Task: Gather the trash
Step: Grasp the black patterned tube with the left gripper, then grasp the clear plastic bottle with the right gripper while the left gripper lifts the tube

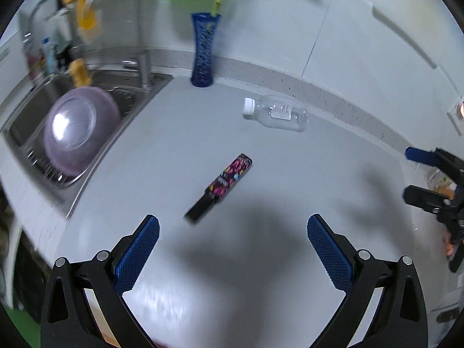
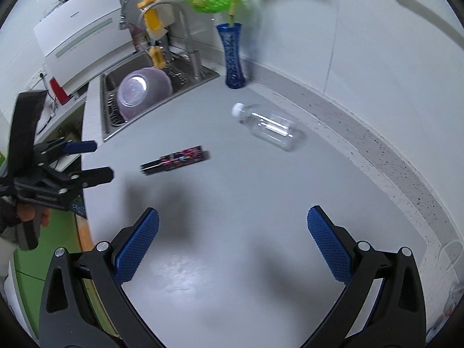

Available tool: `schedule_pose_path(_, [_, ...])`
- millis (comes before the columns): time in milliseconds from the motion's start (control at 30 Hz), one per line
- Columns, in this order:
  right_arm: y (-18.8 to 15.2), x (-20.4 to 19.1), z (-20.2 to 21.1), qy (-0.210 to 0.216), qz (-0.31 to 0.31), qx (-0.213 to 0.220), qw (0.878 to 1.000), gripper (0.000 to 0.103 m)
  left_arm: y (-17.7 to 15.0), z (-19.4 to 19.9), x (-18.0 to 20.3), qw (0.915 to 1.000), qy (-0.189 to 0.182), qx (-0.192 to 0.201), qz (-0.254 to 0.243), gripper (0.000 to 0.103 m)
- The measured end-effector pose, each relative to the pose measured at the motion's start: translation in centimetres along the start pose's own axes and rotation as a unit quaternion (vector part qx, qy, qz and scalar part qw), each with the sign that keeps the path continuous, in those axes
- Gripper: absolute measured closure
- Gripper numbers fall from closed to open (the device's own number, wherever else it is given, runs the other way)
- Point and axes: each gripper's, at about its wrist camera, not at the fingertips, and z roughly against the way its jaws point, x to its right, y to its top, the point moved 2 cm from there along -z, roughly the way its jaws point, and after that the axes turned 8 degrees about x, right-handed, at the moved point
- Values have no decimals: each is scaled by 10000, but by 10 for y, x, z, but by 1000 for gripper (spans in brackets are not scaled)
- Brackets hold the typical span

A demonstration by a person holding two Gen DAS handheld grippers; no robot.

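Note:
A clear empty plastic bottle (image 1: 277, 113) with a white cap lies on its side on the grey counter (image 1: 179, 133); it also shows in the right wrist view (image 2: 269, 129). A black wrapper with a colourful print (image 1: 221, 185) lies nearer, also in the right wrist view (image 2: 175, 159). My left gripper (image 1: 233, 226) is open and empty, hovering just short of the wrapper. My right gripper (image 2: 233, 220) is open and empty above the counter, short of the bottle. Each gripper shows in the other's view: the right one at the right edge (image 1: 411, 174), the left one at the left edge (image 2: 100, 161).
A steel sink (image 1: 34, 107) with a purple bowl (image 1: 78, 130) and tall faucet (image 1: 136, 29) sits at the left. A blue vase (image 1: 203, 49) with a green stem stands against the back wall. The counter's front edge runs past the left gripper (image 2: 84, 179).

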Motion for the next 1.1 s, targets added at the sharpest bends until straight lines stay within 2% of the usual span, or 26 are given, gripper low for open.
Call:
schedule_pose_path(400, [-2,47,-37,-3,-191,-354,9992,3,18,-101,-3,9936,-442,-622,-837,6])
schedule_pose_path(533, [-3,61,-45,-39,-306,-410,9987,3,16,-118,-4,9893,-469,-841,-1092,34])
schedule_pose_path(767, [-1,64,-53,-7,-306,-466,9984,3,9,-127,-3,9856,-521,-931,-1309,56])
schedule_pose_path(833, [0,63,-55,13,-265,-478,9985,3,11,-127,-8,9874,-428,-907,-1227,71])
schedule_pose_path(933, [5,59,-60,44,-158,-476,9987,3,13,-127,-15,9884,-381,-938,-1133,78])
schedule_pose_path(1100, [20,54,-73,94,109,-451,9989,3,16,-126,-15,9900,-282,-1025,-928,79])
